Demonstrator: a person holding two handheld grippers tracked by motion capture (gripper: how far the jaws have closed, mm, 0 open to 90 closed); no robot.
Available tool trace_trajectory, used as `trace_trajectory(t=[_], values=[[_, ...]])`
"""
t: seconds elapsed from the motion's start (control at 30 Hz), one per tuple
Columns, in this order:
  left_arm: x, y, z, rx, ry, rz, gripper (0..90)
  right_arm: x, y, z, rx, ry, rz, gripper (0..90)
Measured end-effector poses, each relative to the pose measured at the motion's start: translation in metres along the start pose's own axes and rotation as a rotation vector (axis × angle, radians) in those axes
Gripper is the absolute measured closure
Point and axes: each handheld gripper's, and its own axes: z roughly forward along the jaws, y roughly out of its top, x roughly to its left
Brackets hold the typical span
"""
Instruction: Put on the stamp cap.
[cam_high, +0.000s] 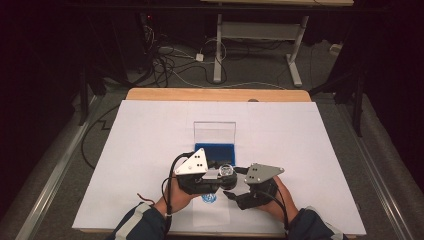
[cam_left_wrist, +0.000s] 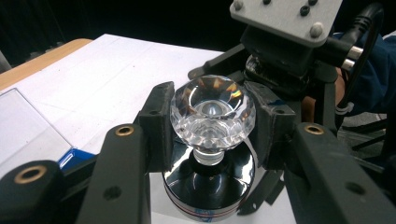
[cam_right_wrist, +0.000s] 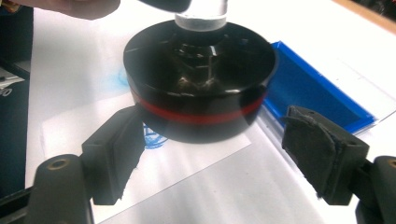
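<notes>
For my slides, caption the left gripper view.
Left hand-held gripper clamps a stamp's crystal knob above its black base.

A lab or recording room: beyond the white-covered tabletop (cam_high: 150, 150) lie tangled cables (cam_high: 170, 62) on grey carpet, beside a height-adjustable desk frame (cam_high: 257, 45).

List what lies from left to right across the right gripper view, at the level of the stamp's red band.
Left pad → blue print on paper → stamp → blue ink pad → right pad.
</notes>
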Motion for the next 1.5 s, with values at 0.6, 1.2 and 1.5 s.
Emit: trace_trajectory(t=[0.6, 1.2, 1.5], values=[[0.004, 0.003, -0.02, 0.001, 0.049, 0.029, 54.0, -0.011, -0.009, -0.027, -0.031, -0.081, -0.025, 21.1], [0.016, -0.003, -0.036, 0.03, 0.103, 0.042, 54.0, -0.019, -0.016, -0.053, -0.054, -0.188, -0.034, 19.9], [0.023, -0.006, -0.044, 0.046, 0.144, 0.039, 54.0, -0.023, -0.022, -0.069, -0.066, -0.233, -0.018, 19.9]])
